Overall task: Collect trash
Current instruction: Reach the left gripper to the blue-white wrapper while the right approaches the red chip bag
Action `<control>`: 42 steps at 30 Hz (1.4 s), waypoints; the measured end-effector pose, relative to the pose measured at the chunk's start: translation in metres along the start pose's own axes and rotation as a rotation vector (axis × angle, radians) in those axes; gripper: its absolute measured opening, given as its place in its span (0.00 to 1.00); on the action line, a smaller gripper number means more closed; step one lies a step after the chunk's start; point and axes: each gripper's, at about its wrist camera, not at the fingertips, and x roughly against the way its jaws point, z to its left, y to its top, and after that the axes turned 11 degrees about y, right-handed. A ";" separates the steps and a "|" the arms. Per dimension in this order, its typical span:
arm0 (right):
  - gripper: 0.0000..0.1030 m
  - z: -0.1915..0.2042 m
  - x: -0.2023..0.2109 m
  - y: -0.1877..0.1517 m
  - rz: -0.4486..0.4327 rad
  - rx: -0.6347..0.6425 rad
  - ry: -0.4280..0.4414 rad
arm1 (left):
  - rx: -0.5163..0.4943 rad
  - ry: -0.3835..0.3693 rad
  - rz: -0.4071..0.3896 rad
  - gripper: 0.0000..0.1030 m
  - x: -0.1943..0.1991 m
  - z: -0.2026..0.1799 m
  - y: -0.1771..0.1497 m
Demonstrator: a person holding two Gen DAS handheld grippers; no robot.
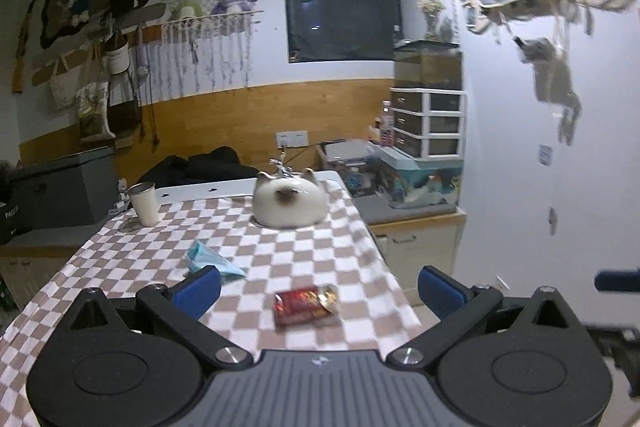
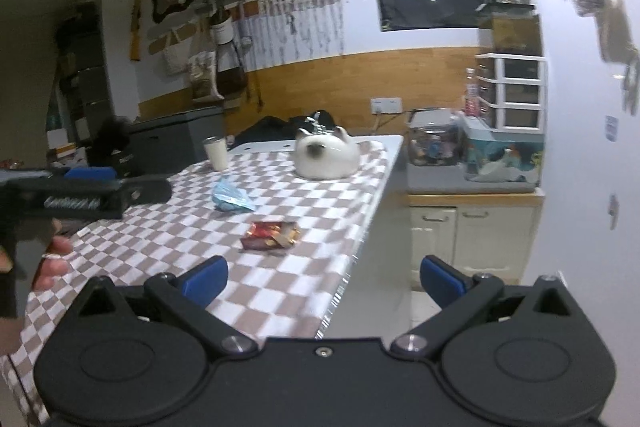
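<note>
Left of the red snack wrapper (image 1: pixel 306 306) lies a crumpled blue wrapper (image 1: pixel 212 259), both on the checkered worktop (image 1: pixel 280 251), with the white cup (image 1: pixel 145 203) behind the blue one. The left gripper (image 1: pixel 318 291) hovers with fingers wide apart just before the red wrapper. The right gripper (image 2: pixel 322 281), fingers also spread and empty, hangs over the worktop's right edge, nearer than the red wrapper.

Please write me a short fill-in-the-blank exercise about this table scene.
1. The red wrapper lies on a ____ cloth.
2. Both the left gripper and the right gripper are ____.
3. The cup stands ____.
4. The crumpled wrapper beyond the red one is ____.

Missing words: checkered; open; upright; blue
</note>
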 end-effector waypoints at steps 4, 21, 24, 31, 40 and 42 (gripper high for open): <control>1.00 0.008 -0.030 0.012 0.003 0.014 0.023 | 0.043 0.021 0.006 1.00 -0.042 0.020 0.011; 1.00 -0.012 -0.122 0.014 0.021 0.028 0.027 | 0.593 0.036 0.102 1.00 -0.237 0.103 -0.037; 1.00 -0.011 -0.133 0.014 -0.006 0.059 0.023 | 0.683 0.014 0.109 1.00 -0.256 0.114 -0.047; 1.00 -0.020 -0.175 0.028 -0.011 -0.018 0.131 | 0.868 -0.063 0.160 0.99 -0.284 0.138 -0.079; 0.87 -0.028 -0.252 0.030 0.069 -0.163 0.236 | 1.040 -0.128 0.076 0.99 -0.300 0.166 -0.090; 0.86 -0.030 -0.264 0.027 0.080 -0.172 0.220 | 1.070 -0.140 0.059 0.96 -0.303 0.170 -0.092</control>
